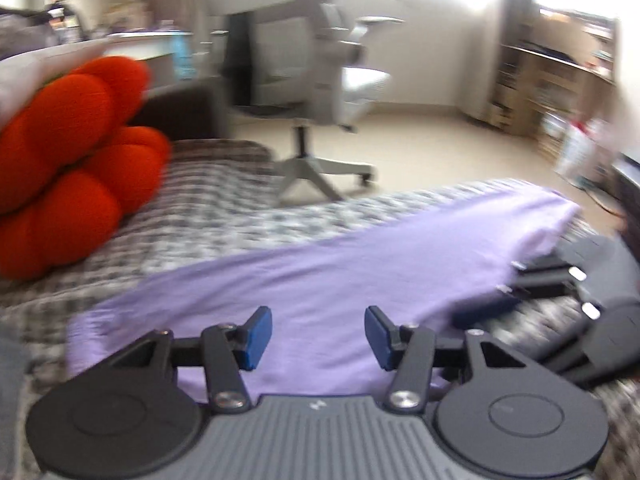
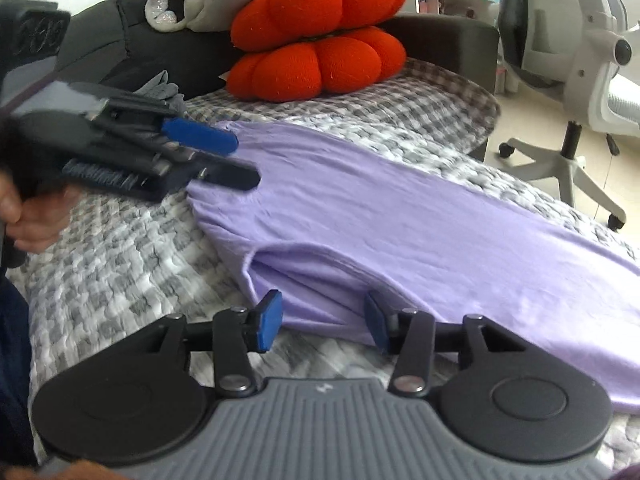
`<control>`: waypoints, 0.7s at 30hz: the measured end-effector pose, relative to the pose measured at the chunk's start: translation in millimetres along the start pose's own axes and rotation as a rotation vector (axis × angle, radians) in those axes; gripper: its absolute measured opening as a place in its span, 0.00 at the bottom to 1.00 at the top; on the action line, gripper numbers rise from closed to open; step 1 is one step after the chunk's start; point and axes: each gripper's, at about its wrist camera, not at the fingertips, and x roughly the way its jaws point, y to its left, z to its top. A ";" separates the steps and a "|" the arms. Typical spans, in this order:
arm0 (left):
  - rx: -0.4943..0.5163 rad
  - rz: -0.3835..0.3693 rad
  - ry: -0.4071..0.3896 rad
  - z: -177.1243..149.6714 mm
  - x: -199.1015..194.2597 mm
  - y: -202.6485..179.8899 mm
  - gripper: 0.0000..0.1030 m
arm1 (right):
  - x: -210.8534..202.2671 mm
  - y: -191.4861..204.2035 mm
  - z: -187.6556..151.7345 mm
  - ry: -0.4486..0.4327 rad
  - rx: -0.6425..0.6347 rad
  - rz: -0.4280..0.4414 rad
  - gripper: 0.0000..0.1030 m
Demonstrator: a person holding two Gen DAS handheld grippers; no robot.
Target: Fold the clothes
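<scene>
A: Where is the shirt (image 2: 400, 216) relative to the right hand-held gripper (image 2: 322, 320)?

B: Just in front of it. The near folded edge of the shirt lies between the two blue pads (image 2: 269, 322), but the pads do not press on it. The jaws stand about half apart and hold nothing.

A: And the left hand-held gripper (image 1: 318, 338)?

B: It hangs over one end of the shirt (image 1: 320, 276). Its jaws are also about half apart, with only lilac cloth seen behind the gap. Whether the pads touch the cloth I cannot tell, because the picture is blurred. In the right wrist view the same gripper (image 2: 236, 160) comes from the left, its tips at the far corner of the shirt, and a hand (image 2: 36, 220) holds it.

A: How does the shirt lie?

B: Flat on the checked blanket (image 2: 120, 272) of the bed, folded into a long strip. In the right wrist view its long axis runs from the upper left to the lower right.

A: What is further out?

B: A red cushion (image 2: 320, 36) is beyond the shirt, well apart from it, and a white chair (image 1: 320, 80) stands on the floor (image 1: 432, 148).
</scene>
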 end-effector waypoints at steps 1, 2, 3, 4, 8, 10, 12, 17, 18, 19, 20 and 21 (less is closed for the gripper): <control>0.018 -0.006 0.008 -1.4 1.8 -6.5 0.49 | -4.0 -3.4 -0.8 0.002 0.002 0.003 0.49; 0.036 -0.013 0.017 -2.7 3.7 -13.1 0.48 | -7.8 -6.7 -1.5 0.000 0.002 -0.008 0.49; 0.054 -0.019 0.025 -4.1 5.5 -19.6 0.48 | -11.6 -10.6 -1.8 -0.005 0.008 -0.026 0.49; 0.069 -0.017 0.035 -6.0 7.4 -25.1 0.47 | -15.6 -15.9 -2.4 -0.011 0.023 -0.047 0.49; 0.104 0.016 0.075 -12.4 18.5 -39.9 0.47 | -32.9 -39.9 -7.9 -0.030 0.101 -0.145 0.49; 0.114 0.031 0.095 -14.7 24.3 -43.3 0.47 | -42.8 -53.5 -12.6 -0.037 0.154 -0.191 0.49; 0.114 0.043 0.111 -14.8 27.2 -43.3 0.47 | -52.8 -67.1 -17.5 -0.049 0.207 -0.230 0.49; 0.090 0.053 0.124 -14.7 31.2 -41.7 0.27 | -71.4 -87.9 -27.4 -0.055 0.320 -0.249 0.49; 0.078 0.051 0.125 -14.2 31.4 -41.5 0.20 | -72.9 -87.1 -28.7 -0.051 0.310 -0.231 0.49; 0.066 0.049 0.126 -13.6 31.5 -41.3 0.14 | -72.8 -82.1 -29.4 -0.043 0.278 -0.190 0.49; 0.053 0.047 0.127 -13.1 31.7 -41.2 0.13 | -71.6 -74.3 -29.6 -0.034 0.237 -0.146 0.49; 0.045 0.048 0.127 -12.9 31.6 -41.1 0.11 | -69.4 -65.1 -29.4 -0.026 0.186 -0.110 0.49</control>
